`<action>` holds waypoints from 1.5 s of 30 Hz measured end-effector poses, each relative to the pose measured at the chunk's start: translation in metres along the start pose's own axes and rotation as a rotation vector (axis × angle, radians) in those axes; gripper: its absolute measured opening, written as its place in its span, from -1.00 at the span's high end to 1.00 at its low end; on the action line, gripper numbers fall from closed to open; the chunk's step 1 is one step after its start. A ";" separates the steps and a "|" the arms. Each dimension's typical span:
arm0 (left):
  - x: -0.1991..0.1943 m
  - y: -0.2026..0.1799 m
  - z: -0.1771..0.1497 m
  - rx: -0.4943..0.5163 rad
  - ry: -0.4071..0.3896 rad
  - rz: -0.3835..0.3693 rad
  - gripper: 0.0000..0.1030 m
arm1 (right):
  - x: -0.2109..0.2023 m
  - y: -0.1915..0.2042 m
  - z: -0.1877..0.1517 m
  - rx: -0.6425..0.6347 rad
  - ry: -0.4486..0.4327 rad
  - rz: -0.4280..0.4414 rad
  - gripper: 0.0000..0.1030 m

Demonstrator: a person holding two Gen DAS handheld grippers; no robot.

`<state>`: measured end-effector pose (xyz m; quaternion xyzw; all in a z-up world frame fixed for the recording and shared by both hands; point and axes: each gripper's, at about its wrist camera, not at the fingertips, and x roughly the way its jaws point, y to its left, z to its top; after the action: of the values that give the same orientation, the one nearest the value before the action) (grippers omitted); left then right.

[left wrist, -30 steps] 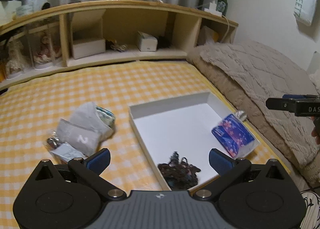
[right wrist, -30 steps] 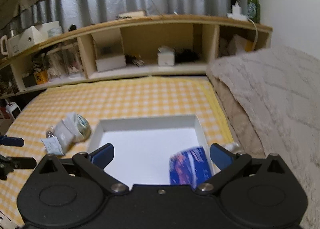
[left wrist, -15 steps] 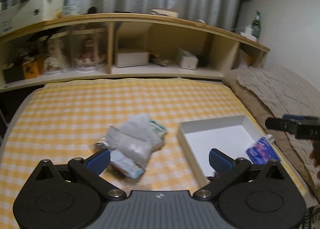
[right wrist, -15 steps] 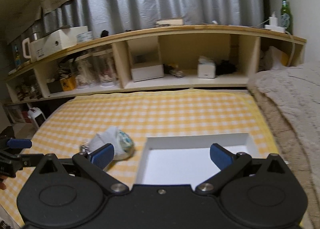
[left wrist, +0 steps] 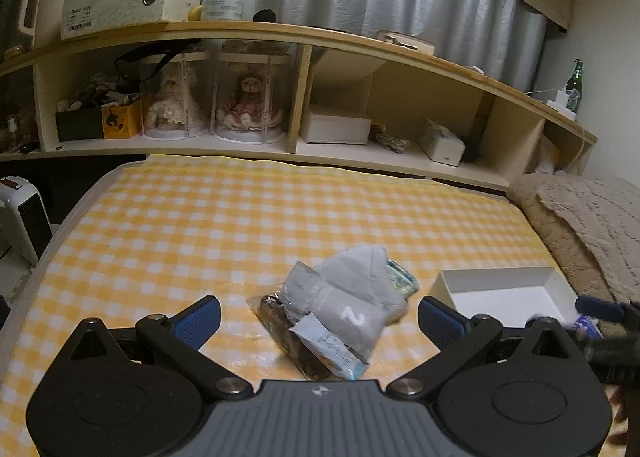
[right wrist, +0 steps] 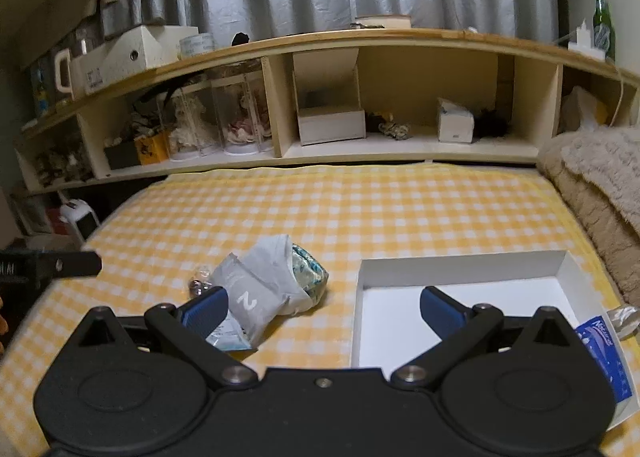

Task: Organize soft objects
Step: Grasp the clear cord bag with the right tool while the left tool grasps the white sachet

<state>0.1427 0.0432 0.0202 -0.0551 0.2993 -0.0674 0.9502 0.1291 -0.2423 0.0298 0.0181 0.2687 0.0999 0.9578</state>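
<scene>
A pile of soft packets lies on the yellow checked sheet: a grey pouch marked "2", a teal patterned bundle, a dark packet in clear wrap. My left gripper is open and empty, its fingers on either side of the pile, just short of it. A white tray lies to the right, holding a blue floral packet. My right gripper is open and empty above the tray's left edge.
A wooden shelf unit with dolls in clear cases, white boxes and clutter runs along the far side. A beige blanket is heaped at the right. A white heater stands off the bed's left edge.
My left gripper has swung left from over the tray to face the pile. My right gripper has drawn back and turned left; the blue packet now lies at its far right.
</scene>
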 end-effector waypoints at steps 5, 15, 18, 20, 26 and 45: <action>0.028 0.003 -0.002 0.004 0.007 -0.007 -1.00 | 0.025 0.029 -0.019 -0.067 0.054 0.073 -1.00; 0.088 0.012 -0.005 -0.067 0.074 -0.022 -1.00 | 0.085 0.068 -0.058 0.004 0.261 0.127 -1.00; 0.107 0.013 -0.008 -0.062 0.117 -0.024 -1.00 | 0.098 0.079 -0.069 0.011 0.303 0.160 -1.00; 0.118 0.015 -0.010 -0.066 0.143 -0.056 -1.00 | 0.107 0.089 -0.076 -0.004 0.336 0.188 -1.00; 0.150 0.026 -0.017 -0.150 0.195 -0.111 -0.50 | 0.125 0.101 -0.093 -0.045 0.422 0.234 -1.00; 0.167 0.033 -0.039 -0.130 0.375 -0.146 0.78 | 0.119 0.072 -0.091 -0.029 0.499 0.316 -0.24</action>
<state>0.2593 0.0465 -0.1103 -0.1243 0.4699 -0.1256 0.8648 0.1686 -0.1498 -0.1028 0.0207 0.4883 0.2529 0.8350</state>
